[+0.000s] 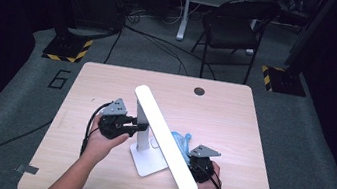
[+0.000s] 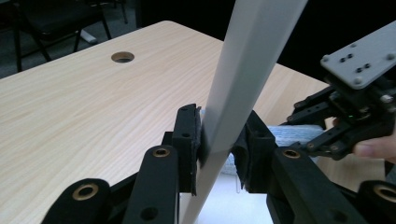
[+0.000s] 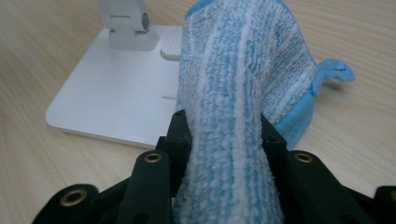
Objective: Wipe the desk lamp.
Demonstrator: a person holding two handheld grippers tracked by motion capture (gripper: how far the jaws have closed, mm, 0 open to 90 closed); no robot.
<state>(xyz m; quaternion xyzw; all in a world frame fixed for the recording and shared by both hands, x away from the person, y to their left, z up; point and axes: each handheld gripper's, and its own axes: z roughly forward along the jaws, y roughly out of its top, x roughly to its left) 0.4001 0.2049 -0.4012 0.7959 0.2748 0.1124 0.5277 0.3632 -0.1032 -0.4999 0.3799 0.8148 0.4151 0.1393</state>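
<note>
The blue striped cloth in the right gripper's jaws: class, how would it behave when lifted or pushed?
The cloth is probably floppy: it bunches and folds between the right gripper jaws. Its fluffy terry pile suggests it's light and grippy, likely dragging rather than sliding on the table.

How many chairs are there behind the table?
1. A dark folding chair stands on the floor beyond the table's far edge, toward the right. The room around it is very dark, so another could be hidden there.
</note>
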